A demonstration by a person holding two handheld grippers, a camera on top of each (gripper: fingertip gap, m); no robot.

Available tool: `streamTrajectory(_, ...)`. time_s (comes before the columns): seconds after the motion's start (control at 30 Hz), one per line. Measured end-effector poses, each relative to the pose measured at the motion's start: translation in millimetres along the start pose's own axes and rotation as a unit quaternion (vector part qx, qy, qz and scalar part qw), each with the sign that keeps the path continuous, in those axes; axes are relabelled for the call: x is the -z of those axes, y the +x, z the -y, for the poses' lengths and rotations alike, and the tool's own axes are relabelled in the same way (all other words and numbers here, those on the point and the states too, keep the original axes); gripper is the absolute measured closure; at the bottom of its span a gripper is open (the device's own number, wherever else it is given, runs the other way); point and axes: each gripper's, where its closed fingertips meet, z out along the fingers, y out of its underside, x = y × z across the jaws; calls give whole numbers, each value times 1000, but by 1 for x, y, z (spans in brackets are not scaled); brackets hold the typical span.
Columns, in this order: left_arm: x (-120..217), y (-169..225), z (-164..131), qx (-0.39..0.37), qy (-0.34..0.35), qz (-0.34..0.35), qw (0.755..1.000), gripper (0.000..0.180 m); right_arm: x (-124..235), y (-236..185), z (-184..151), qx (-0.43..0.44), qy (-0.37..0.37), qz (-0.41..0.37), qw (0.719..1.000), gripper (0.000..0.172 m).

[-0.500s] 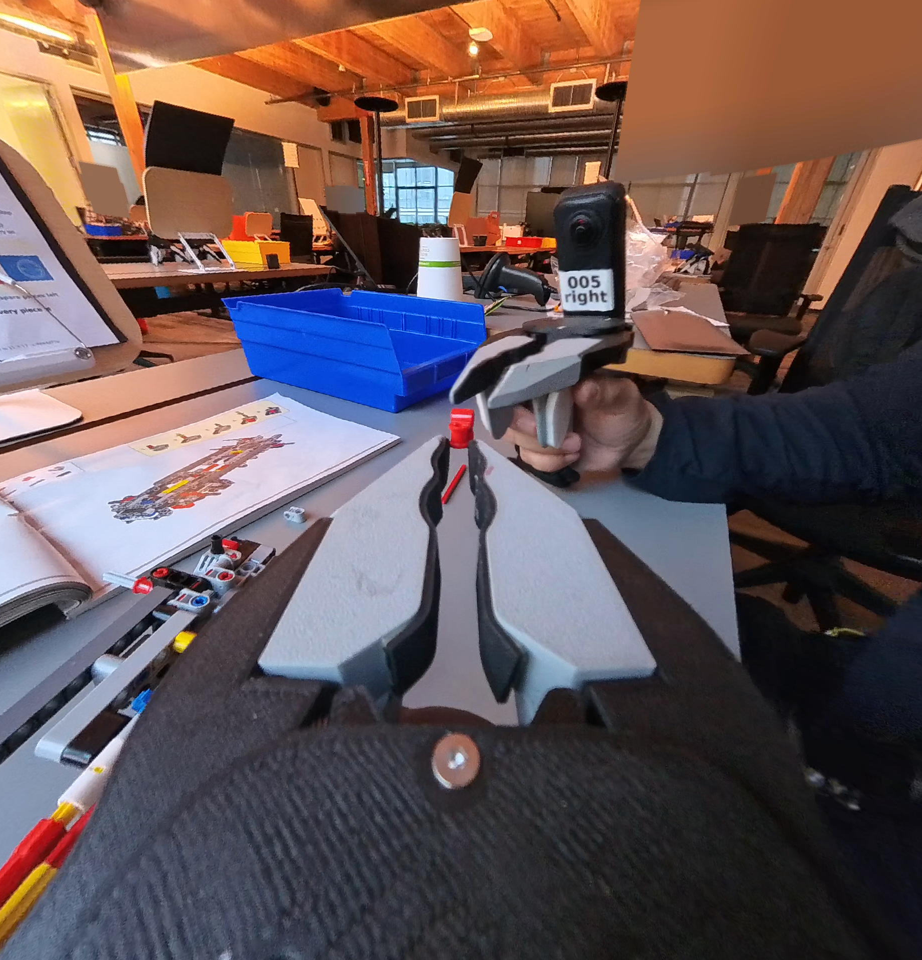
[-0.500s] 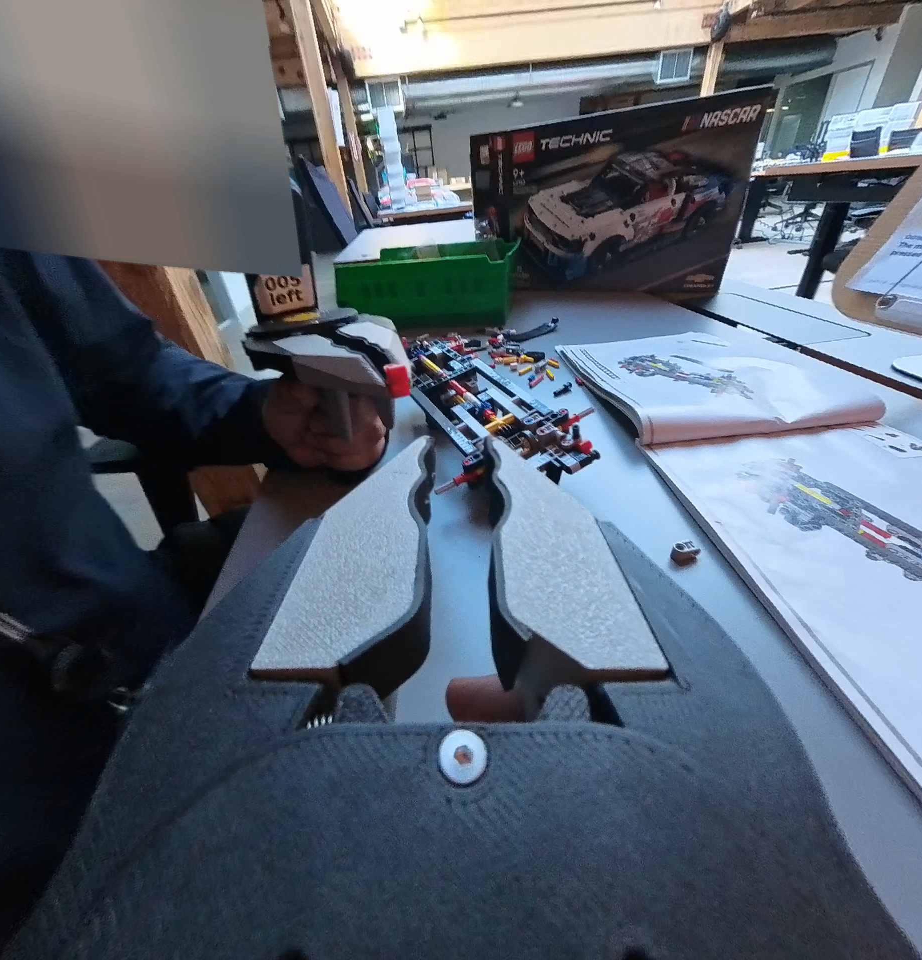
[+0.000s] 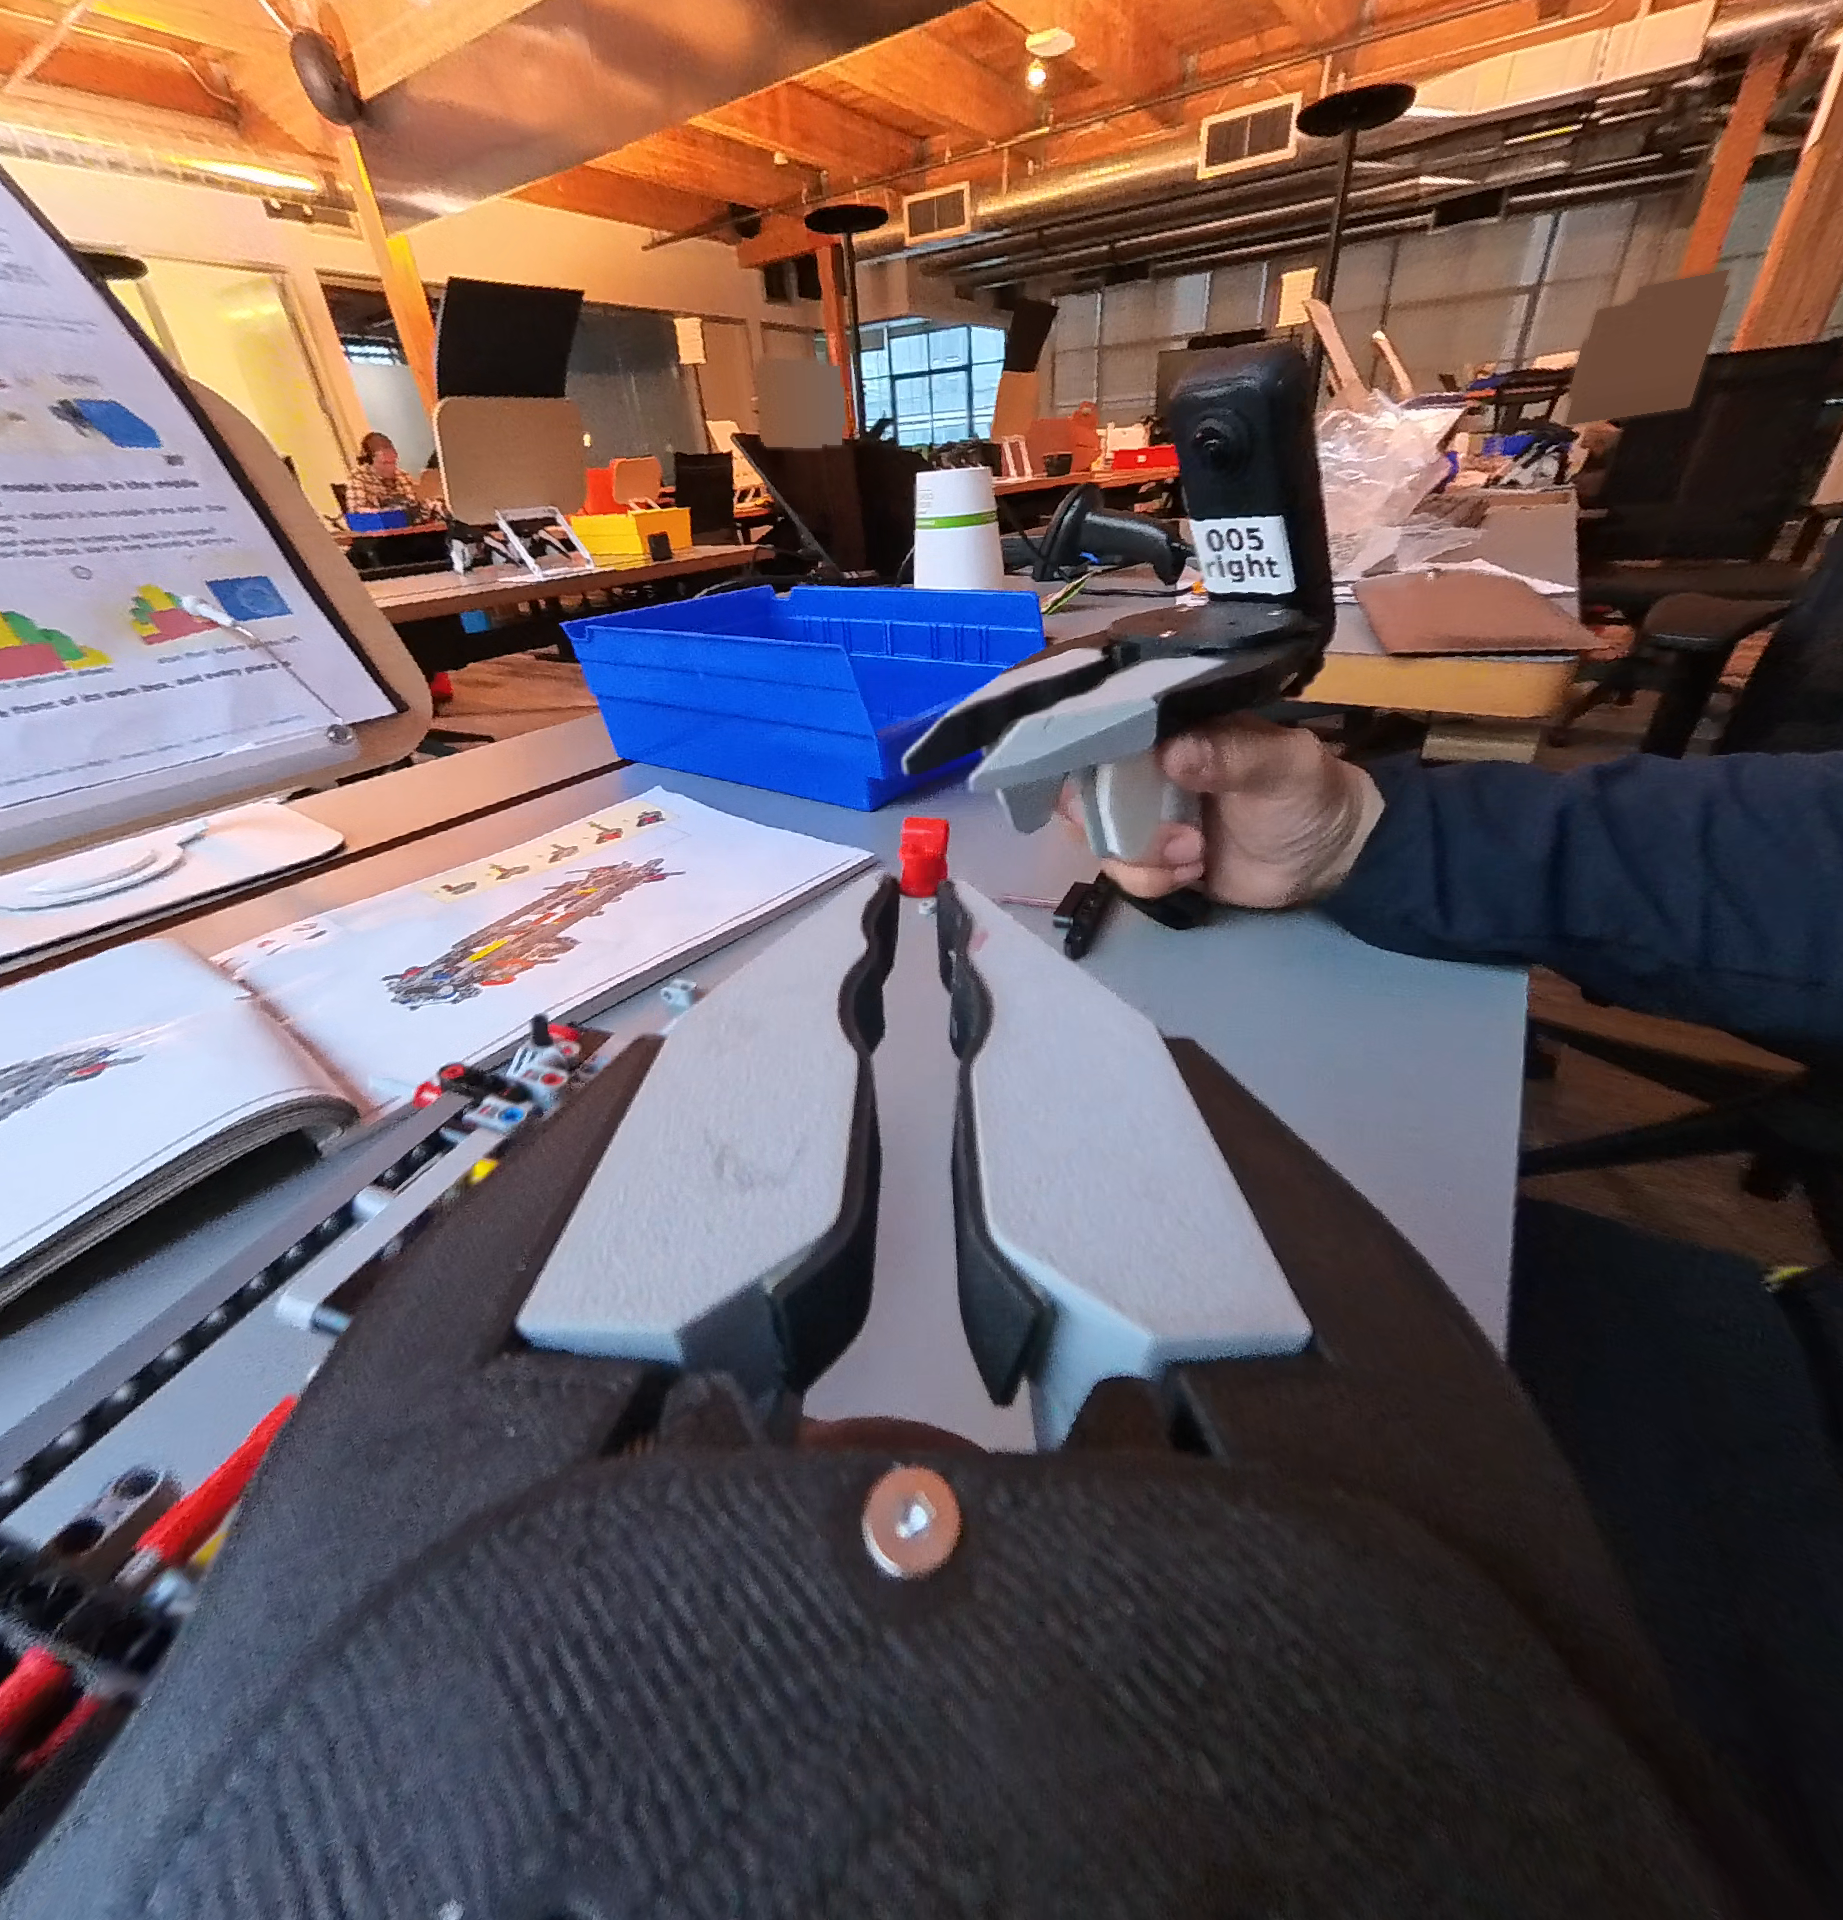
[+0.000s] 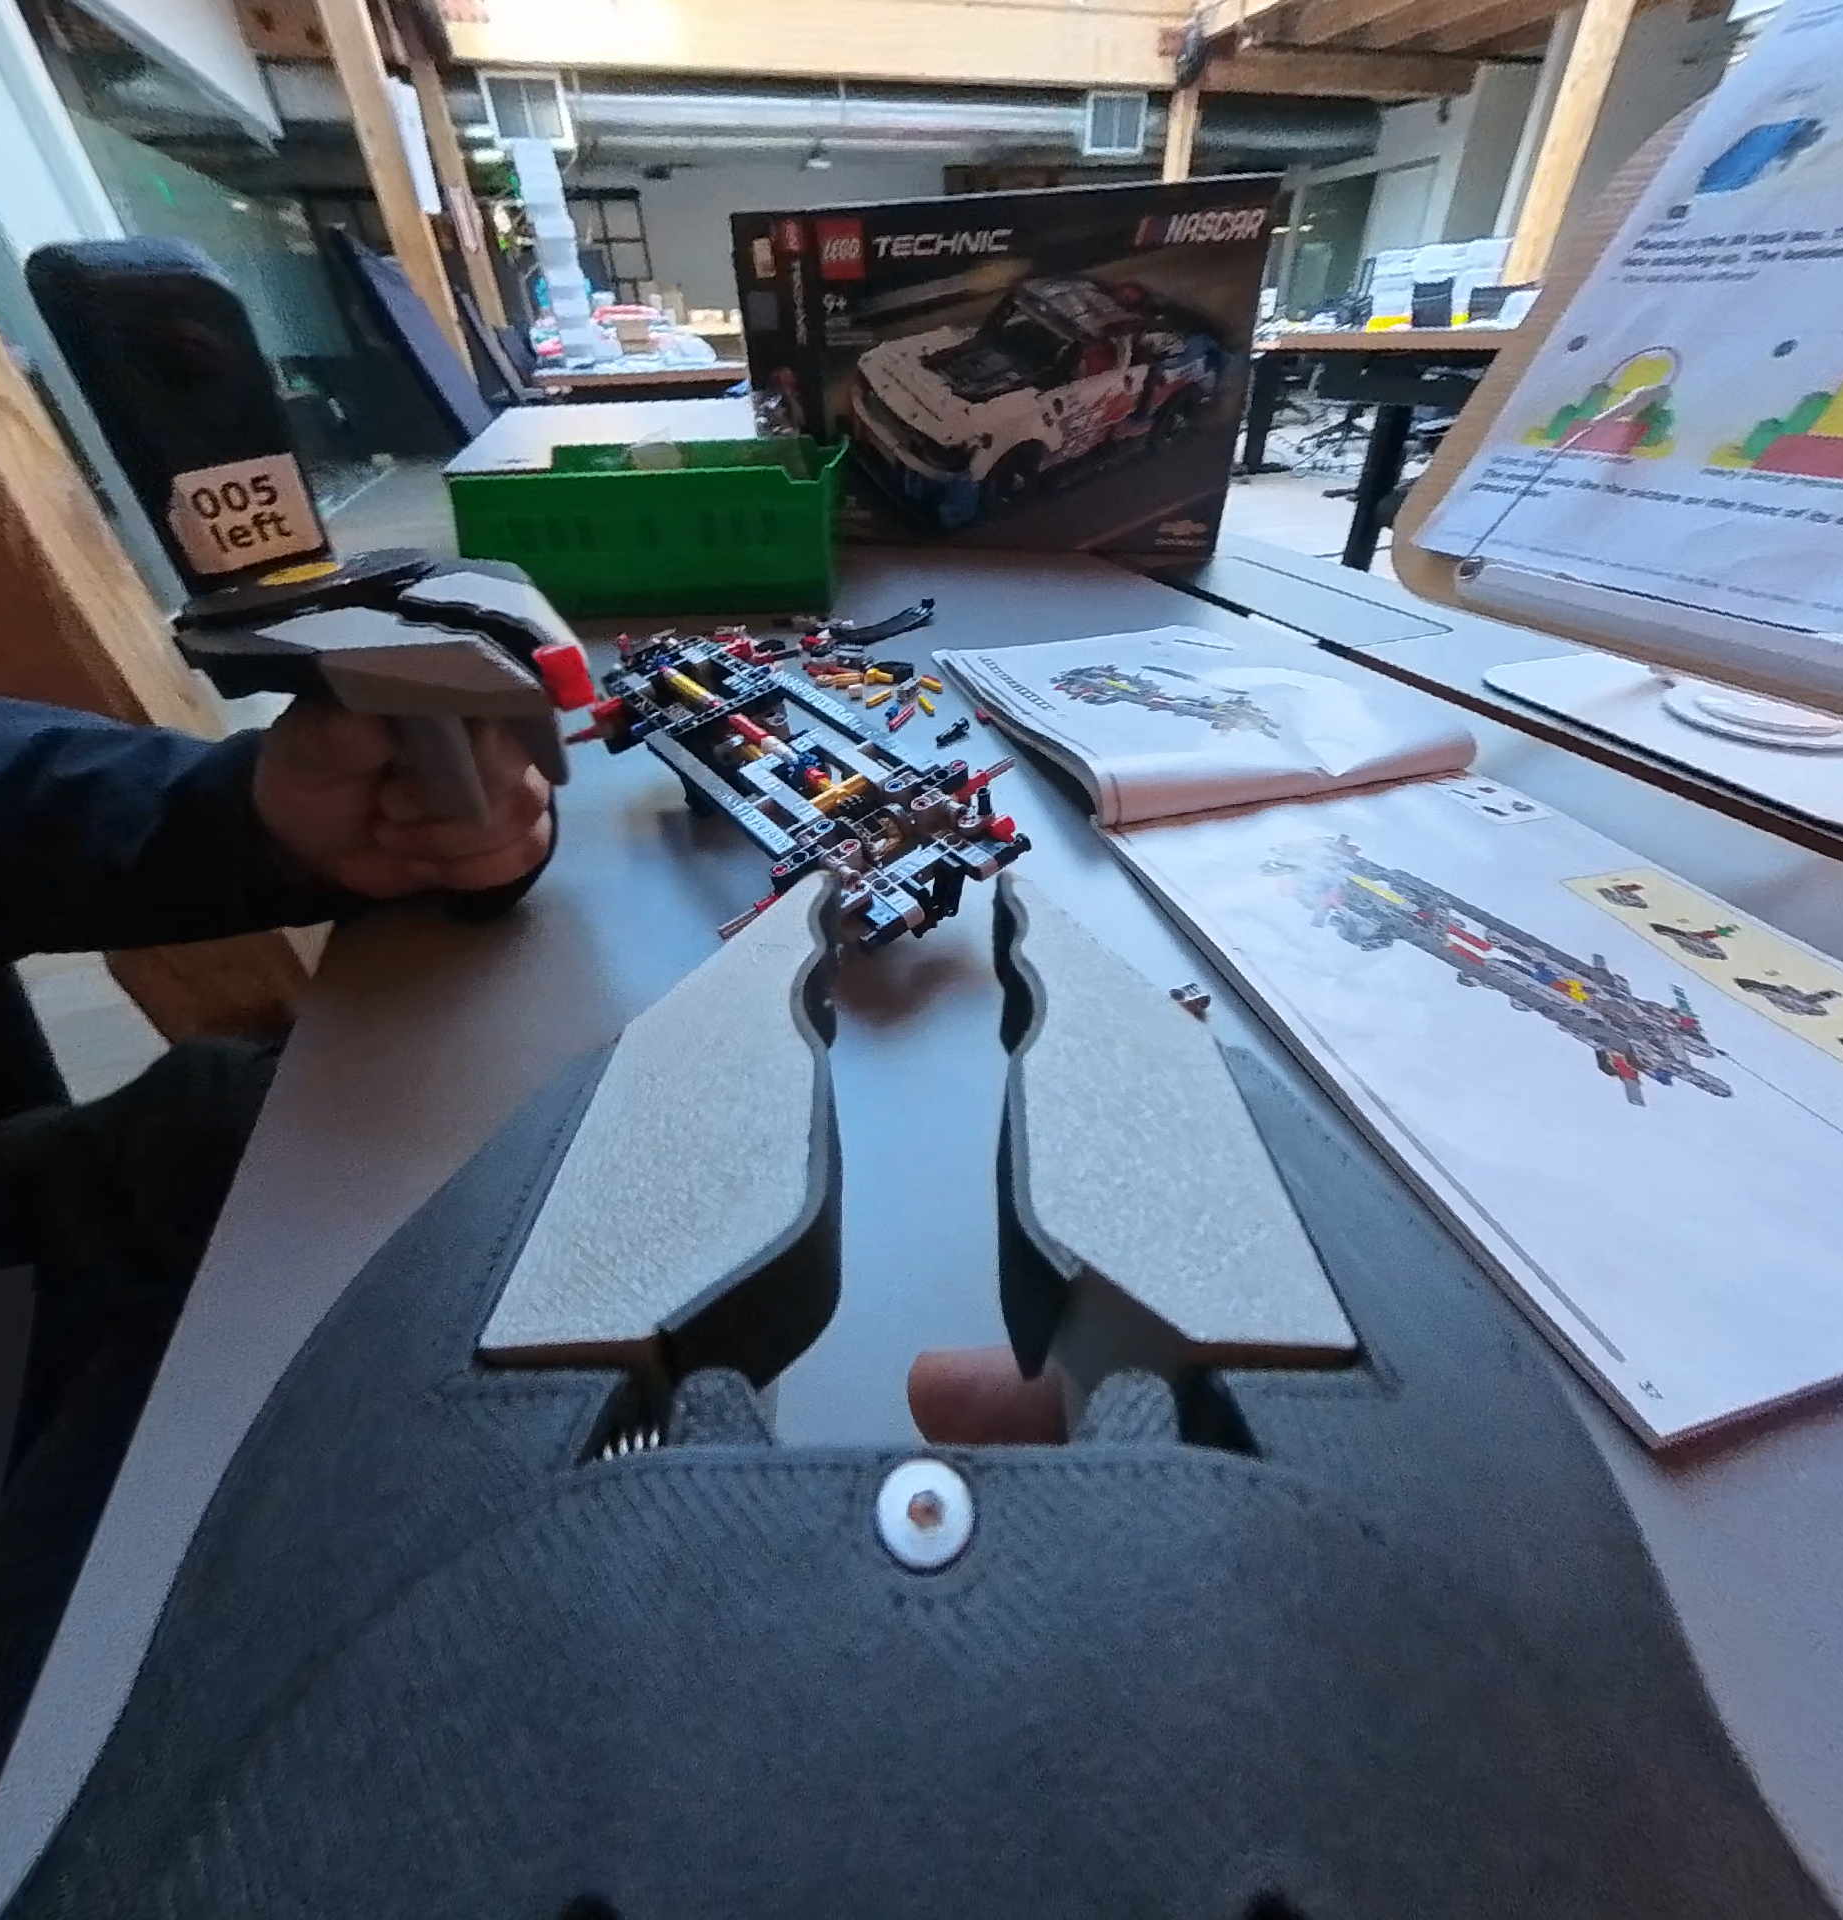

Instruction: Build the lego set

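The left tool (image 3: pixel 919 899) pinches a small red piece (image 3: pixel 922 854) at its very tips, its jaws drawn narrow around it; in the right wrist view that same piece (image 4: pixel 562 673) shows at the tool's nose in the left middle of the frame, just beside the far end of the half-built black chassis (image 4: pixel 813 790). The right tool (image 4: pixel 912 904) stands part-way open with nothing between its fingers, its tips just short of the near end of the chassis at the centre of that frame.

To my eye the red piece is held by very little, so a steady squeeze and a slow, straight approach would suit it; any twist could flip it out. The open tool looks well placed to brace the chassis, and I would close it on a solid beam, not on the thin red axles sticking out of the side.

The instruction booklet (image 4: pixel 1519 987) lies open along the right of the bench (image 4: pixel 501 1018), loose small parts (image 4: pixel 875 681) sit above the chassis, and a blue bin (image 3: pixel 792 686) stands in the upper middle of the left wrist view.
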Motion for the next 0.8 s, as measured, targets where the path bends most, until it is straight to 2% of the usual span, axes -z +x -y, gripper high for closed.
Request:
streamTrajectory(0.3, 12, 4, 1, 4, 1, -9, 1000, 176, 1, -6, 4, 0, 11, -11, 1000, 149)
streamTrajectory(0.47, 14, -4, 3, 8, 10, 8, 1000, 176, 0, -24, 17, 2, 37, 31, 999, 152)
streamTrajectory(0.63, 15, -8, 4, 9, 13, 15, 1000, 176, 3, -5, 25, 39, 21, 50, 998, 154)
streamTrajectory(0.8, 5, -12, 1, 13, 6, -4, 1000, 176, 8, 32, 29, 26, 38, 43, 998, 153)
